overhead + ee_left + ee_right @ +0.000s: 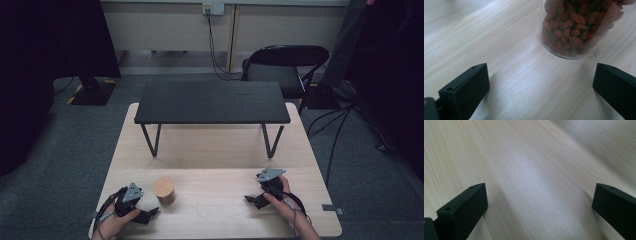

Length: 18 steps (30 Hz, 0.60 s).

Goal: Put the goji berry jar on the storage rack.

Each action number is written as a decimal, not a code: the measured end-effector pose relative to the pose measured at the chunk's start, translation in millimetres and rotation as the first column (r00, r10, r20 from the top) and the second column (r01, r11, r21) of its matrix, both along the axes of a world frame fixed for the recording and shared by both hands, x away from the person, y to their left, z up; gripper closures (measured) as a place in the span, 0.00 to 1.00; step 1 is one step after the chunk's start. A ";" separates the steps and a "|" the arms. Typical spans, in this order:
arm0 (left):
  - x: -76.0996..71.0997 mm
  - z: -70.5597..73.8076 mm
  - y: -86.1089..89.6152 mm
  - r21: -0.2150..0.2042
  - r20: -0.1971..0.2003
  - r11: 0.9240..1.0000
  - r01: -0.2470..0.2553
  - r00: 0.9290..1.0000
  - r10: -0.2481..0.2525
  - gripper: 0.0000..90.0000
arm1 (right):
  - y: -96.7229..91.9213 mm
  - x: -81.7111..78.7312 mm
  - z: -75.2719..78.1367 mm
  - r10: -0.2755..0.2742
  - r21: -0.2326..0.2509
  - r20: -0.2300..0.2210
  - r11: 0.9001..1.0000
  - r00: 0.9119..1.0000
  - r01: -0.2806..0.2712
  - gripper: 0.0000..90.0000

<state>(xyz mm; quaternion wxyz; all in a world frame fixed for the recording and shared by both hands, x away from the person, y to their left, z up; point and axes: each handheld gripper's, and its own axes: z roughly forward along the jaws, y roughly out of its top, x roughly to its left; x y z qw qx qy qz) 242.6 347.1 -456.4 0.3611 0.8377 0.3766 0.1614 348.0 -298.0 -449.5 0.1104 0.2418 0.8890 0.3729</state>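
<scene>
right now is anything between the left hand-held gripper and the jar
Nothing visible. The left hand-held gripper is open and the jar of red dried berries stands just ahead of its jaws, with bare table between them.

Looks like a lab or test room: grey carpet floor (75, 150), black curtains (45, 60), cables (335, 135) on the floor, folding chair (285, 65), bare wooden table (215, 150) with a small black shelf (212, 102).

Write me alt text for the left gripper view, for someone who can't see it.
A clear jar of reddish dried berries stands on a pale wooden table, just beyond the left tool. The tool's two black jaws rise from the bottom corners, wide apart, with nothing between them but bare wood.
</scene>
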 end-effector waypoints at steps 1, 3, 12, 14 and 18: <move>0.0 0.0 0.0 0.000 0.000 1.000 0.000 1.000 0.000 0.00 | 0.0 0.0 0.0 0.000 0.000 0.000 1.000 1.000 0.000 0.00; 0.0 -0.1 -0.1 -0.001 -0.001 1.000 -0.002 1.000 0.002 0.00 | 0.0 0.0 0.0 0.000 0.000 0.000 1.000 1.000 0.000 0.00; -0.2 -0.1 -0.3 -0.002 -0.001 1.000 -0.004 1.000 0.004 0.00 | 0.0 0.0 0.0 0.000 0.000 0.000 1.000 1.000 0.000 0.00; -0.5 -0.1 -0.4 -0.002 -0.001 1.000 -0.005 1.000 0.005 0.00 | 0.0 0.0 0.0 0.000 0.000 0.000 1.000 1.000 0.000 0.00; -1.1 -0.1 -0.8 -0.002 -0.001 1.000 -0.009 1.000 0.009 0.00 | 0.0 0.1 0.0 0.000 0.000 0.000 1.000 1.000 0.000 0.00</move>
